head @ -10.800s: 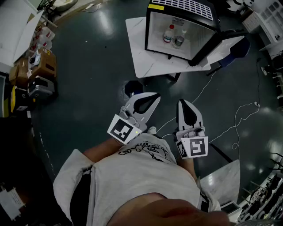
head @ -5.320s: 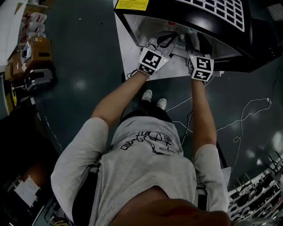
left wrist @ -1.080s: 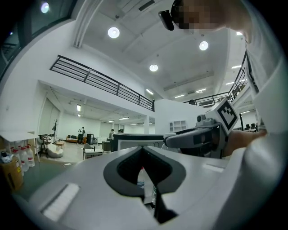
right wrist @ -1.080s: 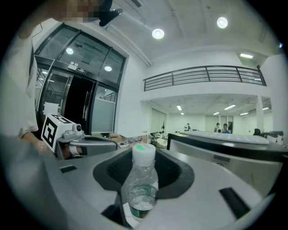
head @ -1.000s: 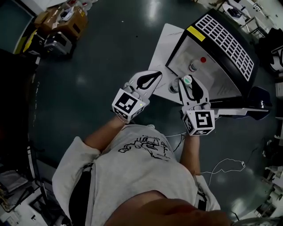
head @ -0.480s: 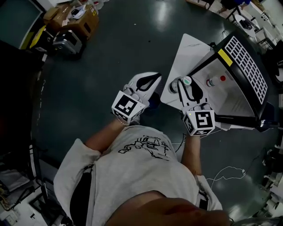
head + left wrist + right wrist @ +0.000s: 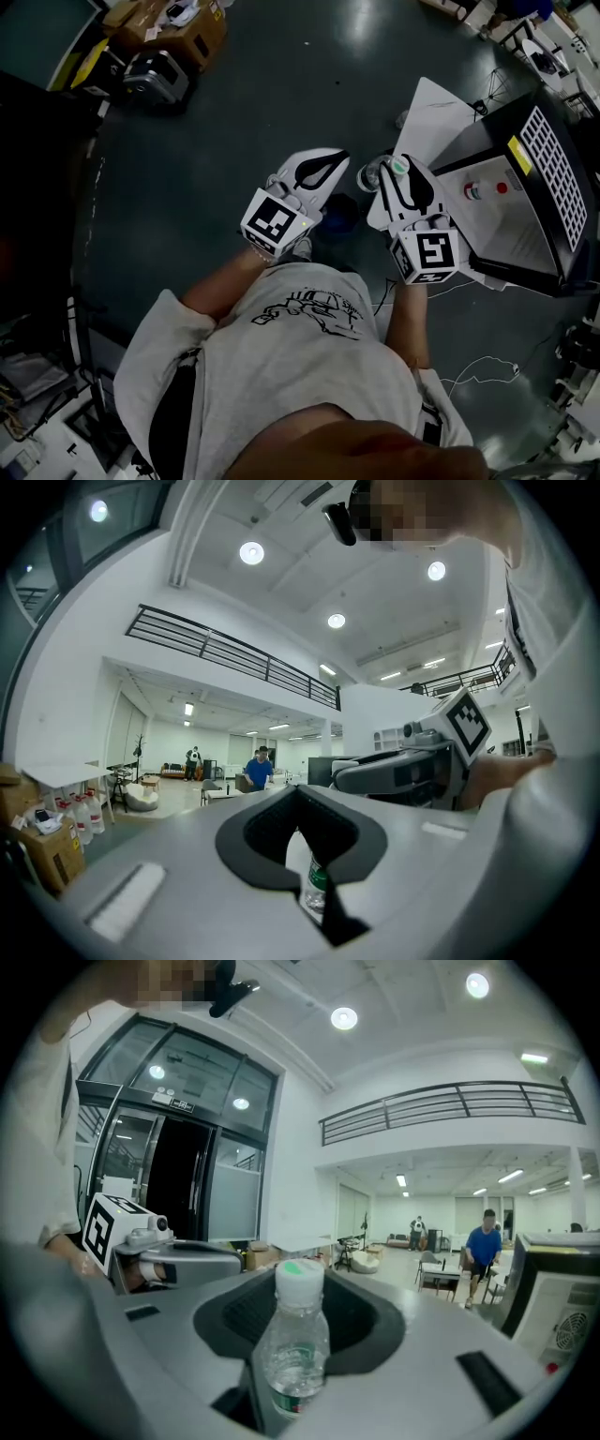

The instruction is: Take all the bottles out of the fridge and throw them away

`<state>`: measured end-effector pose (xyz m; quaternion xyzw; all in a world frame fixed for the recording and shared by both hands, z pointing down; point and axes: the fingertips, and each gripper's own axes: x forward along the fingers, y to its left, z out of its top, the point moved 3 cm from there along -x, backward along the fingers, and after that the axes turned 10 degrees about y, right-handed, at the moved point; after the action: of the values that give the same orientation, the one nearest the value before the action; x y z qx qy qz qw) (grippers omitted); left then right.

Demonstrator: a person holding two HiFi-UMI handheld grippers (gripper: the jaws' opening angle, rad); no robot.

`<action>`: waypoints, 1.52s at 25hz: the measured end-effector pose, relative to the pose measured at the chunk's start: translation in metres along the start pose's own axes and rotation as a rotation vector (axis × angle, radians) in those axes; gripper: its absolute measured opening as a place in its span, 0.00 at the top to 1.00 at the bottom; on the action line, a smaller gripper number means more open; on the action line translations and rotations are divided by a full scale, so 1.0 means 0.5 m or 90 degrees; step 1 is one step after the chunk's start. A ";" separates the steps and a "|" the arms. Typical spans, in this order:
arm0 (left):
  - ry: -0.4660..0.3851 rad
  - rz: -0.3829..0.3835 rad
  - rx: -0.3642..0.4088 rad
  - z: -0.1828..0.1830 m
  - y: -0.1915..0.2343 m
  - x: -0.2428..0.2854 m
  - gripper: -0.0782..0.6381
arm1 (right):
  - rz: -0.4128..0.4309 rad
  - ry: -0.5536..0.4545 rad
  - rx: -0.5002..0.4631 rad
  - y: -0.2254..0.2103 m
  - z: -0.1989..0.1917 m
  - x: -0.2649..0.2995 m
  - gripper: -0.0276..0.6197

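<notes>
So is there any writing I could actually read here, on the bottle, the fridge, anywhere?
No text here reads clearly.
green label on the bottle: print blurred.
yellow sticker on the fridge: too small.
shirt print: illegible.
marker cubes: square patterns only, no letters.

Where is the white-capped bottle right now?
Head view, right of centre: the bottle is clamped in the right tongs, just left of the fridge.
</notes>
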<state>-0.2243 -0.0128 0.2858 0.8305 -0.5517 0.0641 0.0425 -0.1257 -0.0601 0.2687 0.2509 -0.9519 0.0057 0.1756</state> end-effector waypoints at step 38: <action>0.126 -0.015 -0.096 -0.384 -0.023 0.036 0.88 | 0.037 0.121 0.058 0.110 -0.363 0.126 0.72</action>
<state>-0.2183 0.0025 0.4783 0.8209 -0.5384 0.1035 0.1595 -0.1432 -0.0241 0.4647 0.2295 -0.9365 0.0782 0.2535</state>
